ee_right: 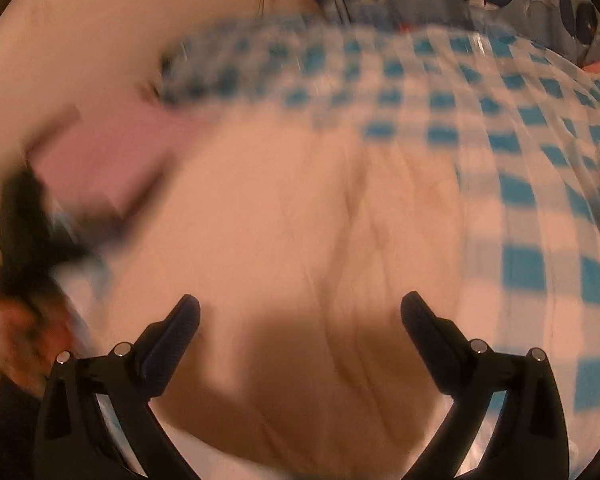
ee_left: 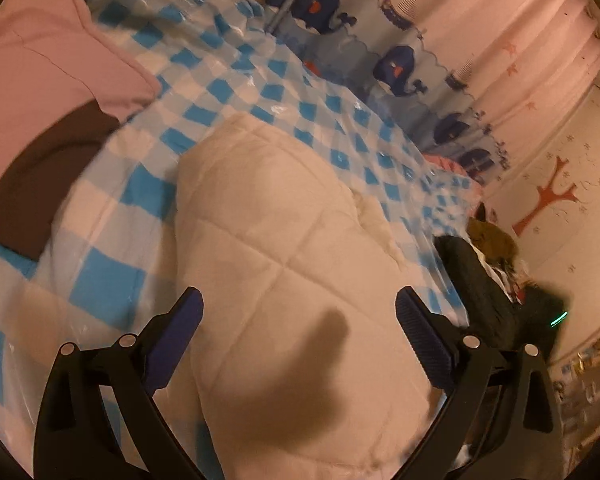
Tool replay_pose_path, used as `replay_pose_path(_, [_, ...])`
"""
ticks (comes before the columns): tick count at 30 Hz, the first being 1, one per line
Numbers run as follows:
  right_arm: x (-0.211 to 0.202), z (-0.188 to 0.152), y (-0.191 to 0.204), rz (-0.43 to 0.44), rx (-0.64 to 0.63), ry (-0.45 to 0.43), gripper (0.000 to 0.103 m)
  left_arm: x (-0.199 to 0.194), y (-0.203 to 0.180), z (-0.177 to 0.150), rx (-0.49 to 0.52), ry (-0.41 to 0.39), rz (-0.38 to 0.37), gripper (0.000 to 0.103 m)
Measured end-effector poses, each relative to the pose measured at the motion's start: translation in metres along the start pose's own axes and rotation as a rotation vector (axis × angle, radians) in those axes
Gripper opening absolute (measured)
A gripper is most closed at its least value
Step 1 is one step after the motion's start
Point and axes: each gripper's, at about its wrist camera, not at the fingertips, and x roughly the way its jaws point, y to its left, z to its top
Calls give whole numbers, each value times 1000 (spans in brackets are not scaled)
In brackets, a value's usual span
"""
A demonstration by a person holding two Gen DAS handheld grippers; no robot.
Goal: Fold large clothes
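Grippers wide open, nothing held: left gripper (ee_left: 298,312), right gripper (ee_right: 300,312) over cream quilted garment (ee_left: 284,232); edge corners should be pinched w/ both, lifted evenly.

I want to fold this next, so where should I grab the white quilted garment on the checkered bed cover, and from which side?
Probably the white quilted garment at its far right edge, where the fabric thins to a loose lip against the checkered cover. Come from the right with the open left tool; the puffy middle looks too thick to pinch.
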Motion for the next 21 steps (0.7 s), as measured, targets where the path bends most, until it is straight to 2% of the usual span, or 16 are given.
replay_pose_path(1, [16, -14, -2, -7, 3, 41, 96, 7, -3, -4, 30, 50, 23, 93])
replay_pose_path(3, [39, -33, -14, 38, 38, 37, 96, 35, -11, -19, 112, 181, 109, 92])
replay_pose_path(4, [39, -33, -14, 36, 42, 37, 96, 42, -17, -27, 167, 190, 162, 93])
replay_pose_path(5, [37, -29, -11, 16, 46, 56, 96, 43, -22, -31, 209, 171, 197, 93])
replay_pose_path(6, [33, -27, -9, -1, 41, 68, 96, 39, -25, -33, 218, 155, 196, 93])
replay_pose_path(8, [20, -24, -8, -1, 58, 85, 96, 25, -20, -30, 175, 141, 150, 93])
replay_pose_path(11, [-15, -29, -2, -10, 56, -2, 96, 1, -23, -30, 196, 69, 101, 93])
replay_pose_path(12, [-18, -35, 0, -20, 51, -11, 96, 3, -26, -33, 227, 76, 91, 93])
replay_pose_path(13, [-9, -41, -1, -23, 56, 15, 96, 11, -26, -38, 249, 104, 102, 93])
replay_pose_path(15, [20, -54, -12, 26, 103, 94, 96, 33, -26, -52, 297, 170, 184, 96])
replay_pose_path(17, [19, -53, -15, 42, 113, 111, 96, 28, -26, -52, 288, 161, 179, 96])
replay_pose_path(19, [6, -42, -14, 42, 138, 118, 96, 12, -22, -43, 234, 128, 135, 96])
replay_pose_path(21, [-22, -22, -5, 50, 102, 20, 96, -8, -25, -35, 224, 28, 100, 96])
